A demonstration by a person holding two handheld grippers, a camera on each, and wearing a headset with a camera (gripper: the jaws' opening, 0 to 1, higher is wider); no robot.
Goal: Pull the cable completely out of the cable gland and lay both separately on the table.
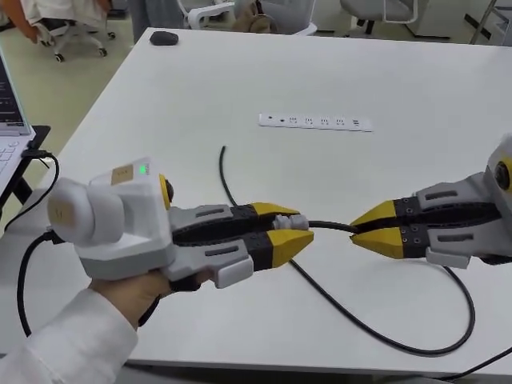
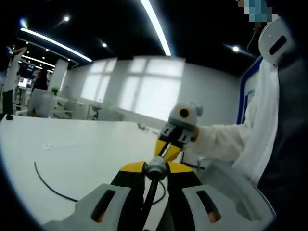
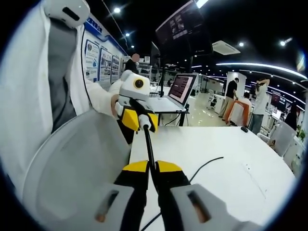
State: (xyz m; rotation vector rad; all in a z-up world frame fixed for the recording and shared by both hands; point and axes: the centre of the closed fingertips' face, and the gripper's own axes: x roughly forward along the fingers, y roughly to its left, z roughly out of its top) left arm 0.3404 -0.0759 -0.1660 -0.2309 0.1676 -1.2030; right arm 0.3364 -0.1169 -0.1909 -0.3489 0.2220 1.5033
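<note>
looking down in the head view, the table runs wide and bare ahead of me. its near edge is just under my wrists and its left edge is close by my left hand. my left gripper lies level, pointing right, jaws clamped on the gland. my right gripper points left at it, tips near, jaws pinched on the cable where it leaves the gland. the rest of the cable loops over the table near the front edge and passes under my left gripper, its free end lying short of a power strip. a mouse sits at the far edge and a laptop off to the left.

in the left gripper view, the gland sits between my yellow tips, with the right gripper just beyond.

in the right gripper view, my jaws are closed on the cable, which runs straight to the gland in the left gripper. open tabletop lies to the right.
</note>
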